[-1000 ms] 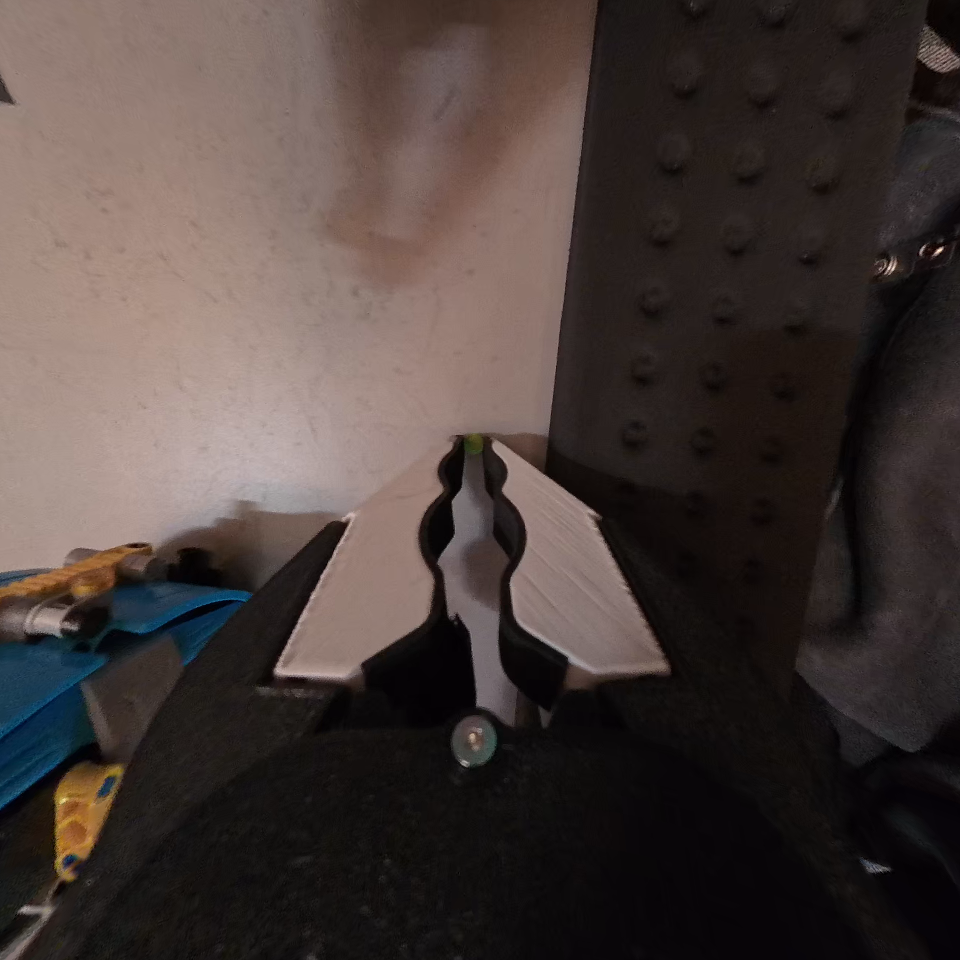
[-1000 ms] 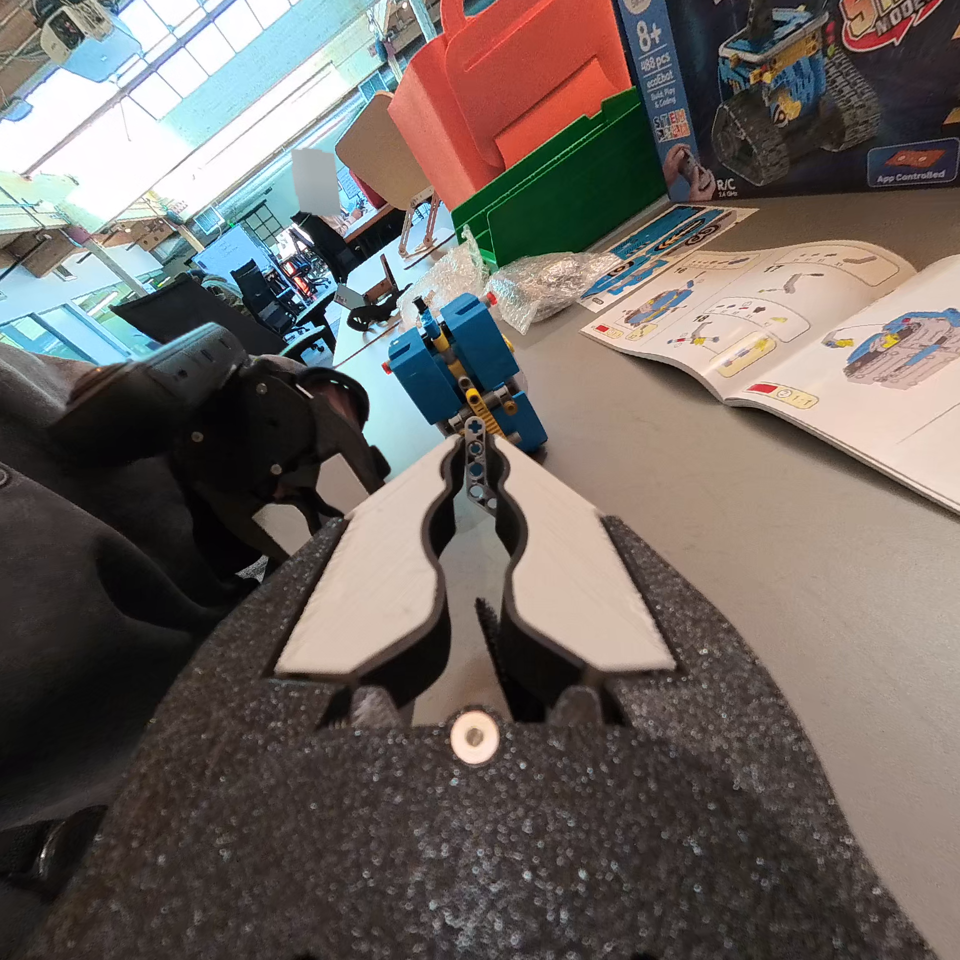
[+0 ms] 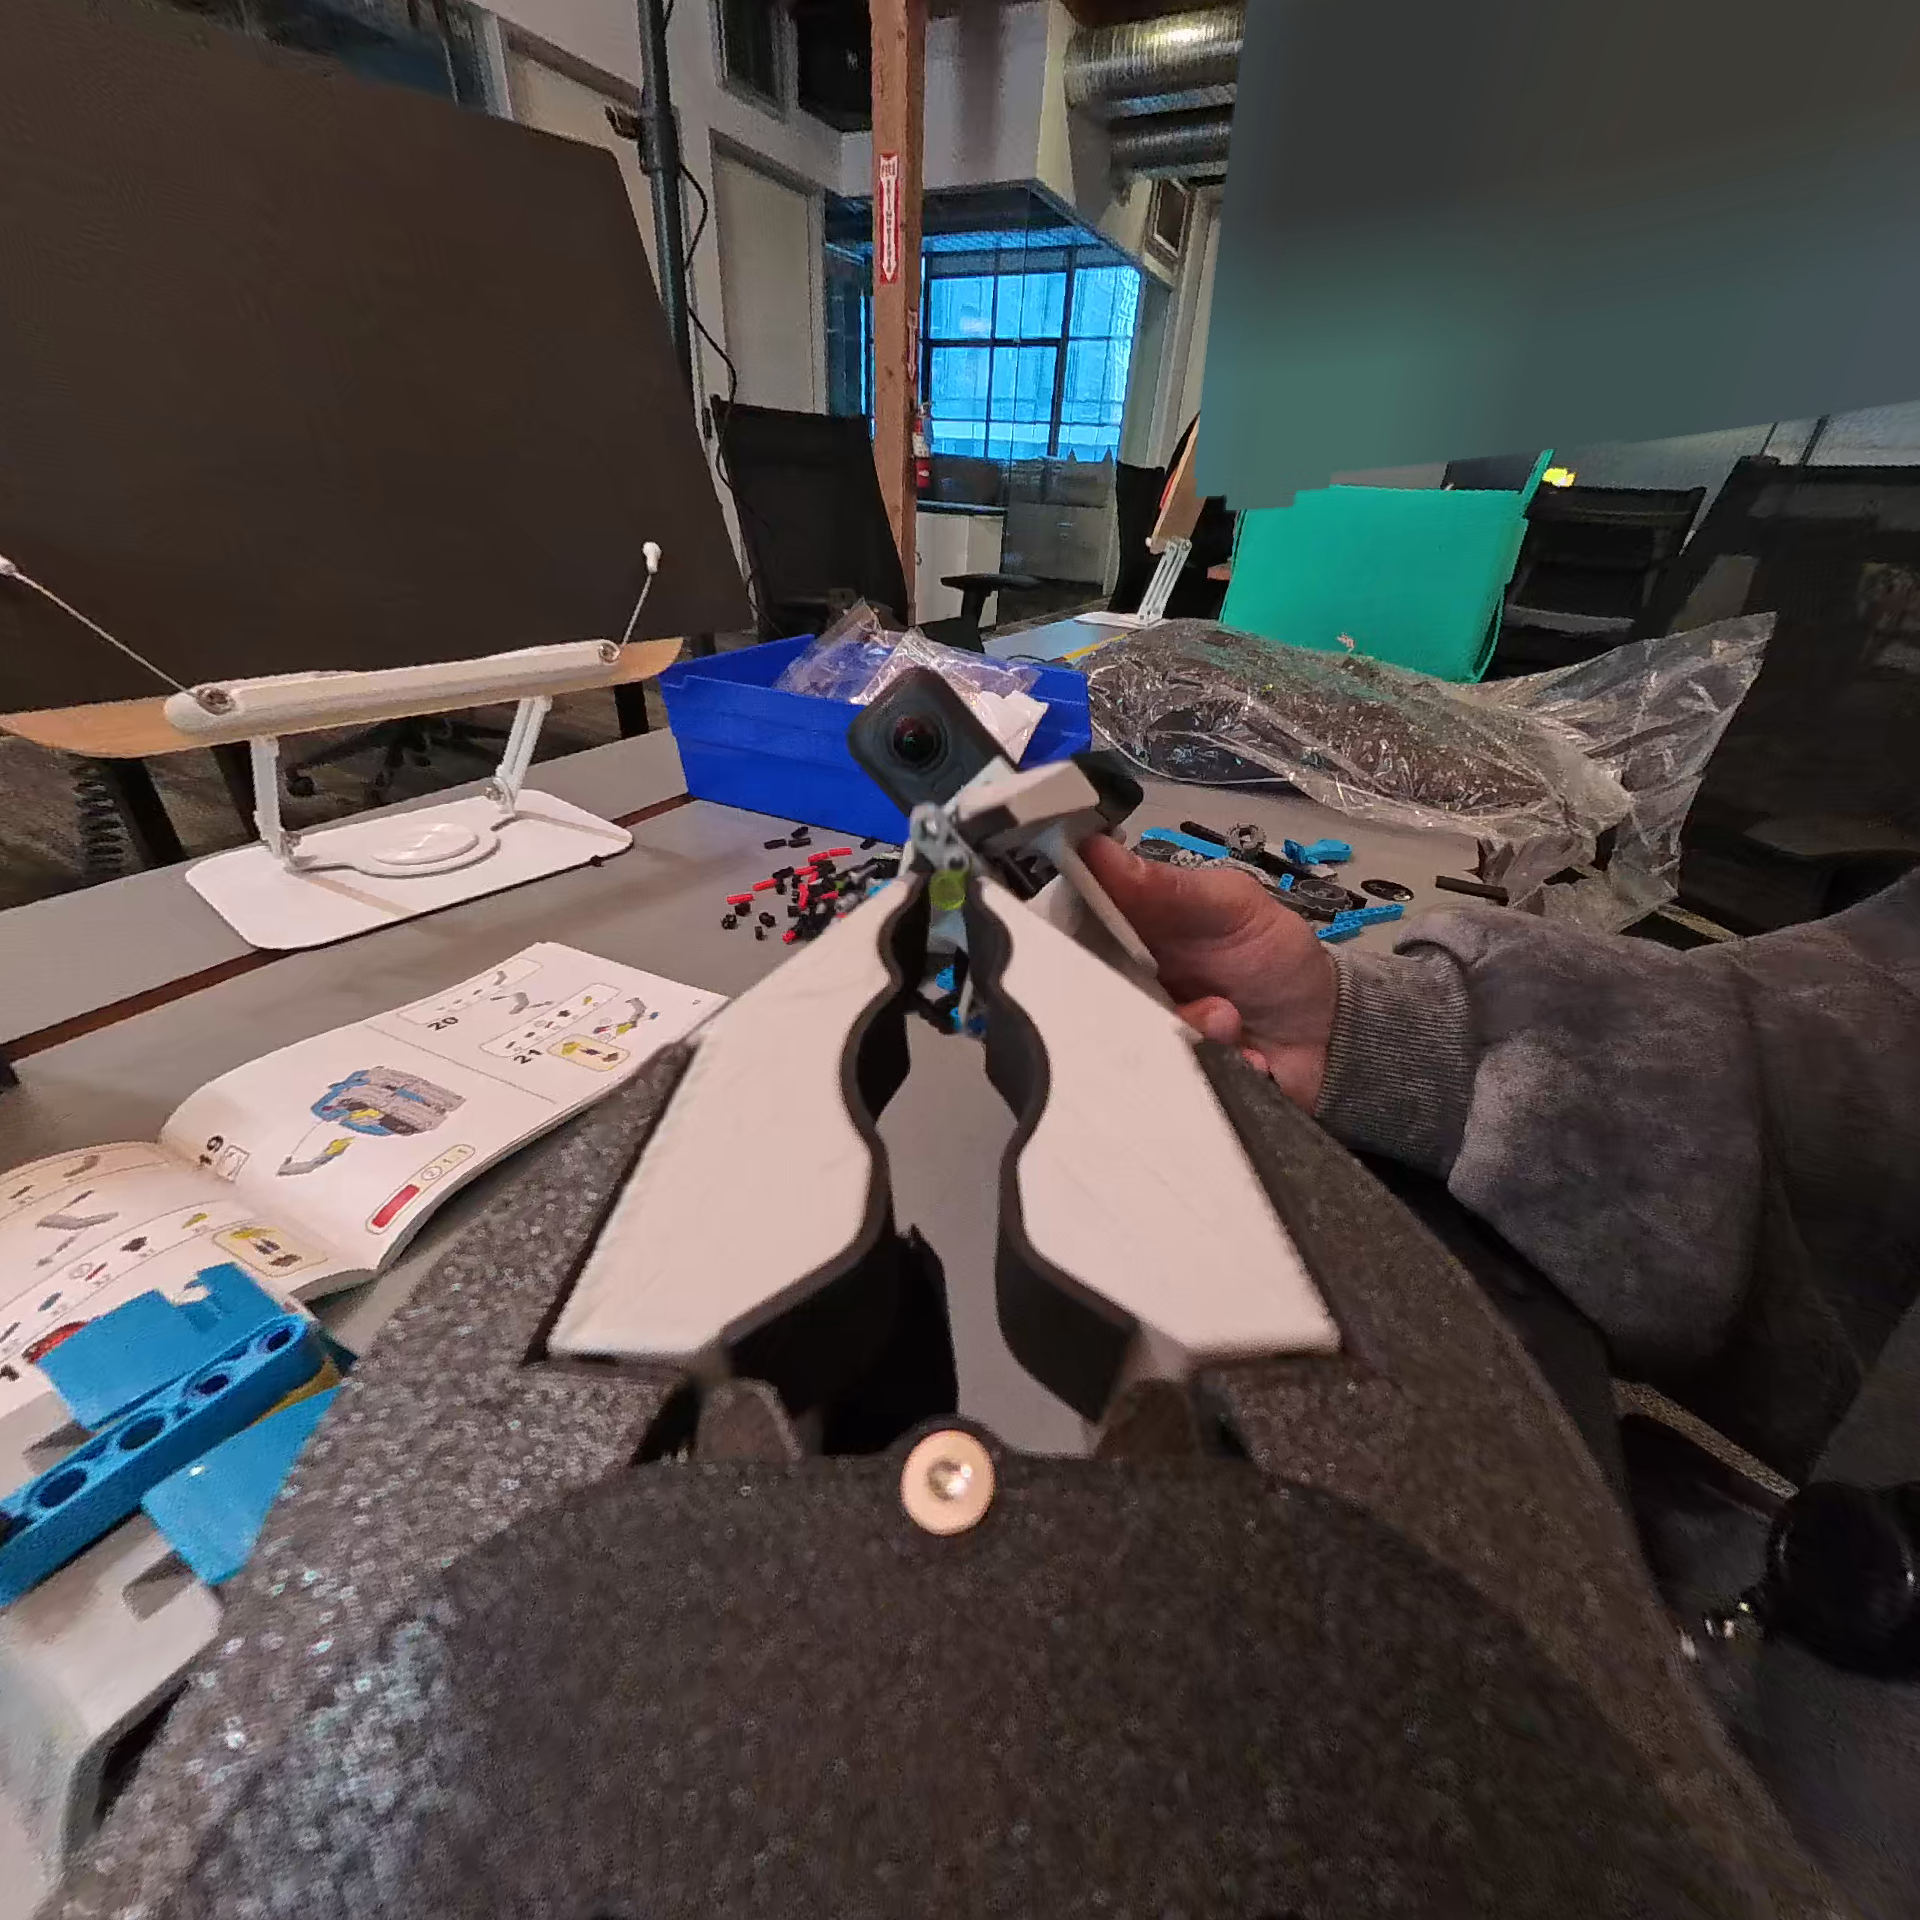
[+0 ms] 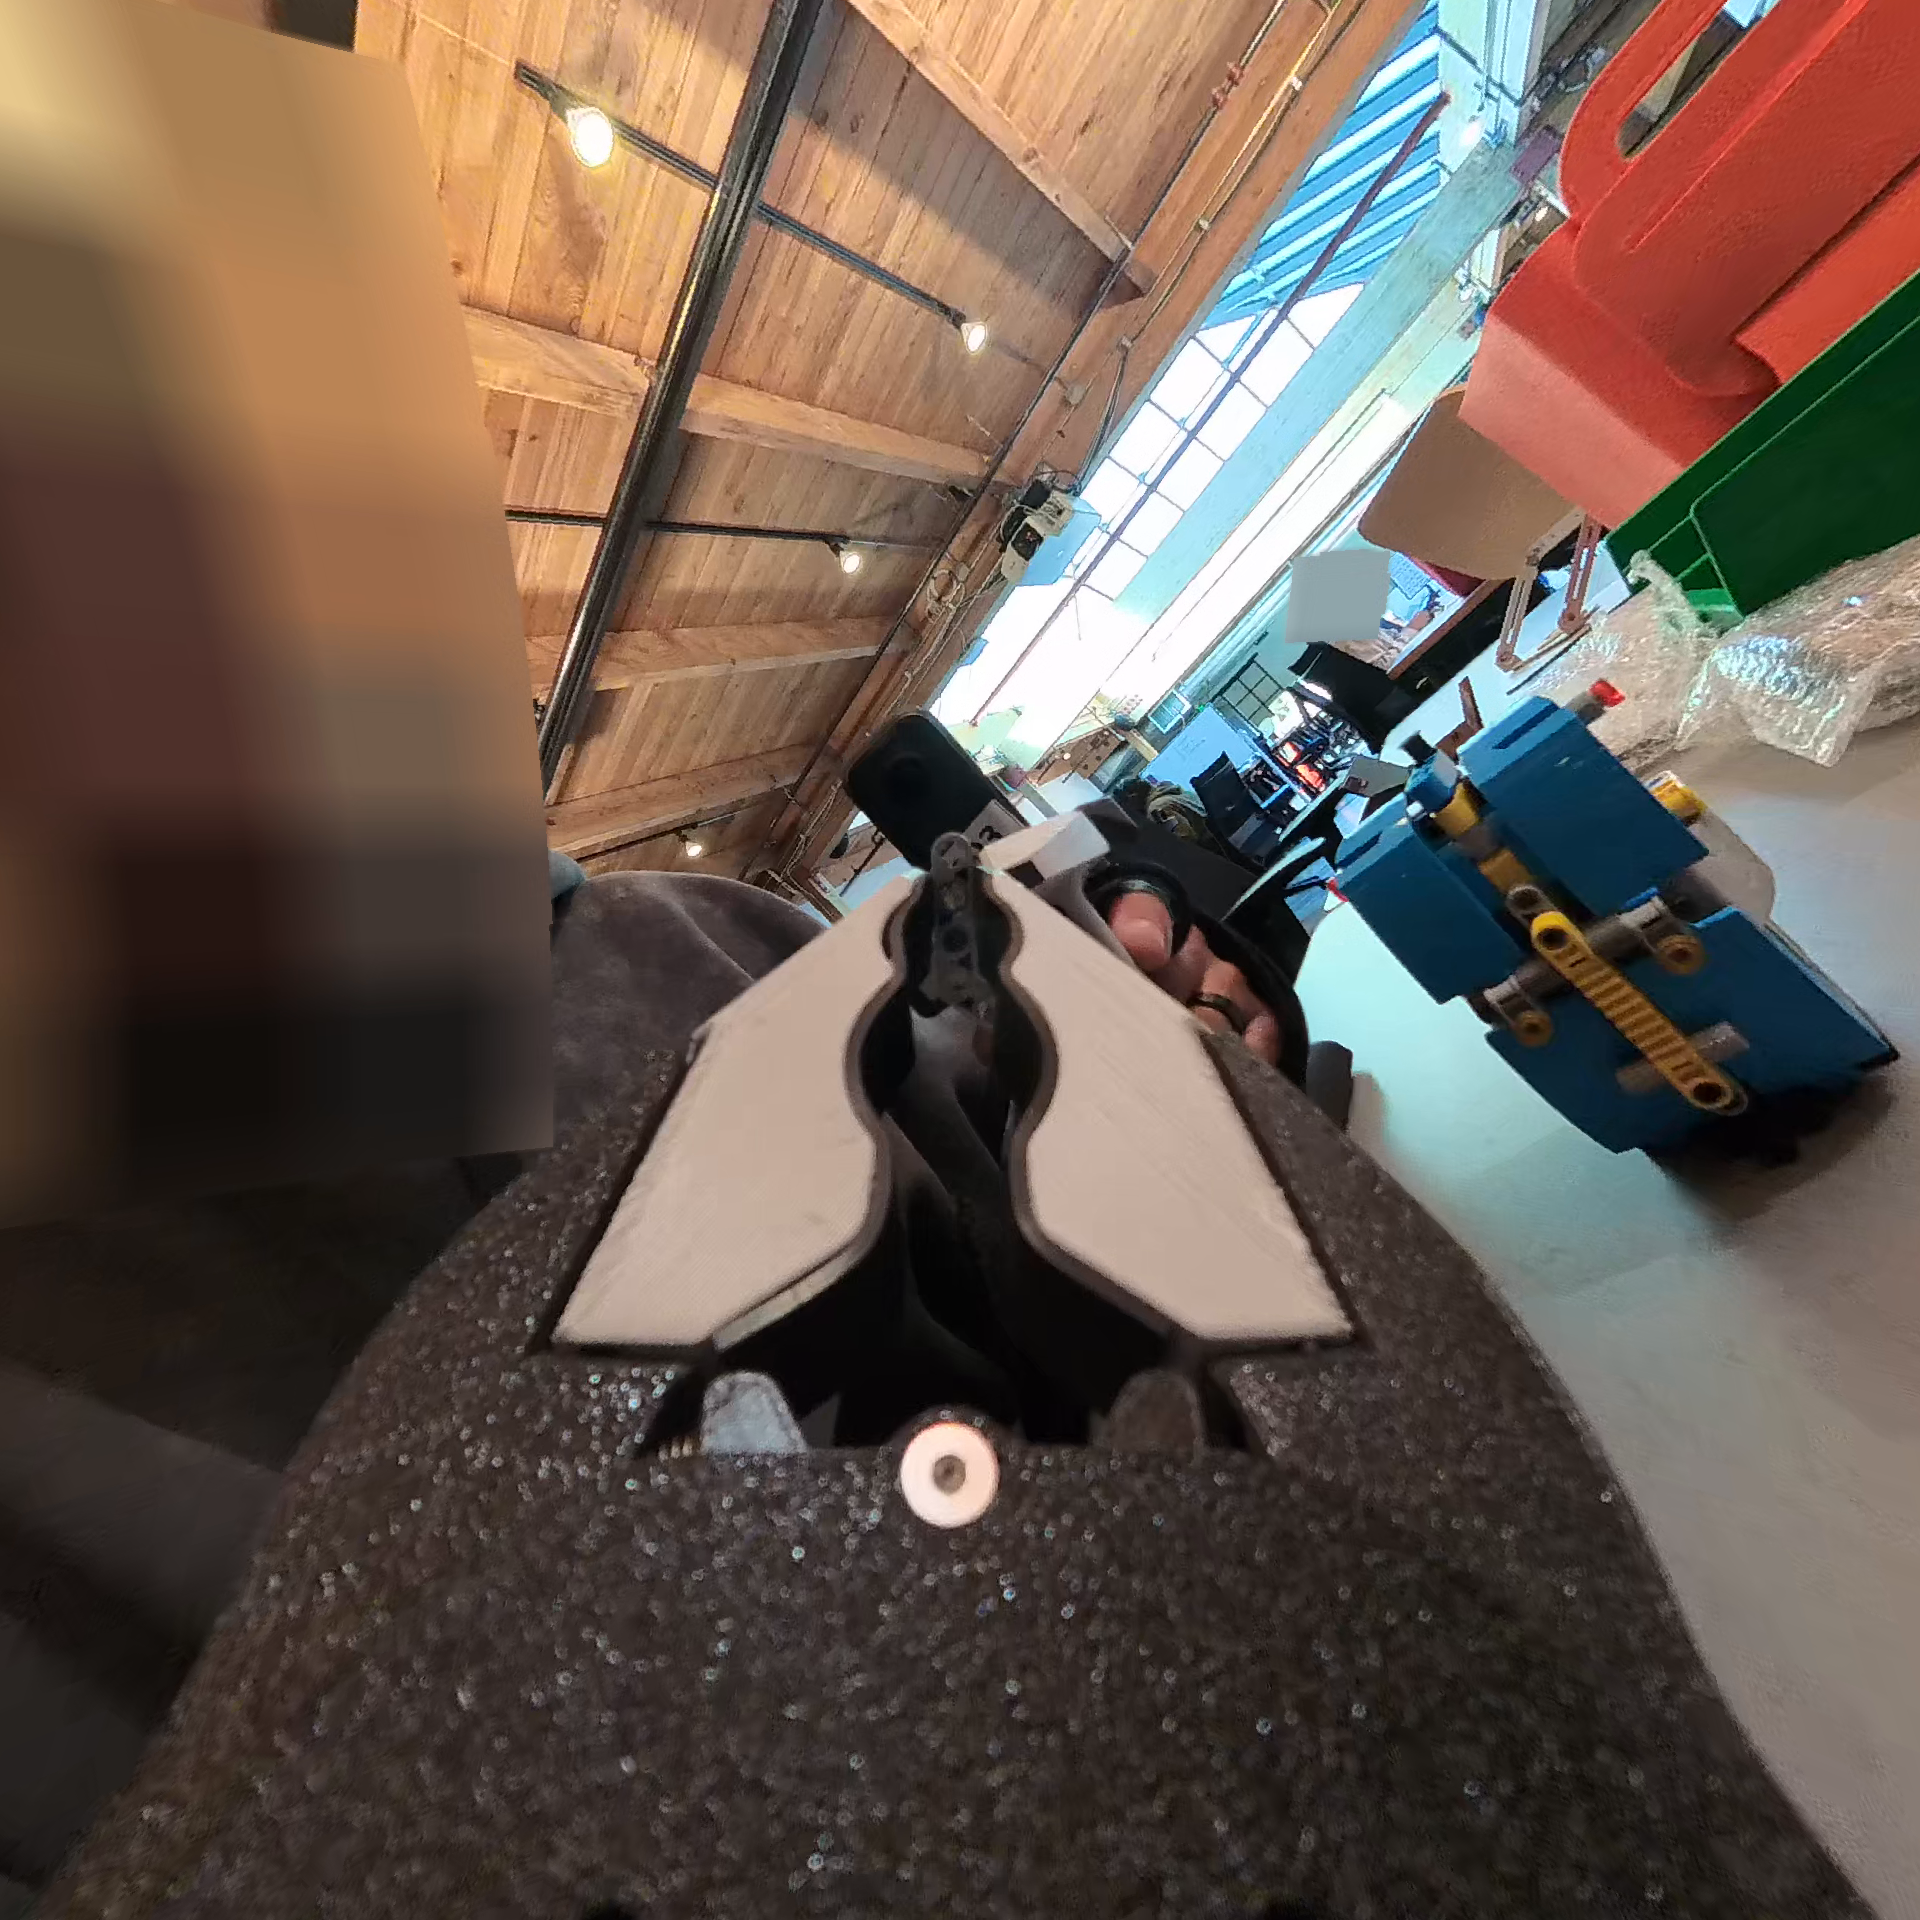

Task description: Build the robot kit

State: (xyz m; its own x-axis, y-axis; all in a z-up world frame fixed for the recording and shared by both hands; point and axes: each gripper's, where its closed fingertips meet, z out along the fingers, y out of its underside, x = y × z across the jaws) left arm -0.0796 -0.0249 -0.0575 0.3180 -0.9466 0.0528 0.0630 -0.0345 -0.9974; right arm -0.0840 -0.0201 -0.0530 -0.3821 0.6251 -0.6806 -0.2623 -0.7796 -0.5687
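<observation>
Two grippers, left [image 3: 943, 902] and right [image 4: 954, 902], one open booklet [image 3: 343, 1122] left of the fingers, one blue bin [image 3: 774, 740] beyond them, one blue block model [image 4: 1590, 935] to their right.

Ahead of the left gripper [image 3: 943, 902] the way was blocked by the right gripper [image 3: 1023, 805], the two tips almost touching. The grey tabletop [image 3: 582, 914] lay bare between the open white instruction booklet [image 3: 343, 1101] and the scatter of small red and black pegs [image 3: 800, 896], with the blue plastic bin [image 3: 769, 743] closing it off behind. To the right of the right gripper [image 4: 954, 914], the blue brick-built block with yellow beams [image 4: 1590, 956] stood on the table, open surface [image 4: 1714, 1351] in front of it.
</observation>
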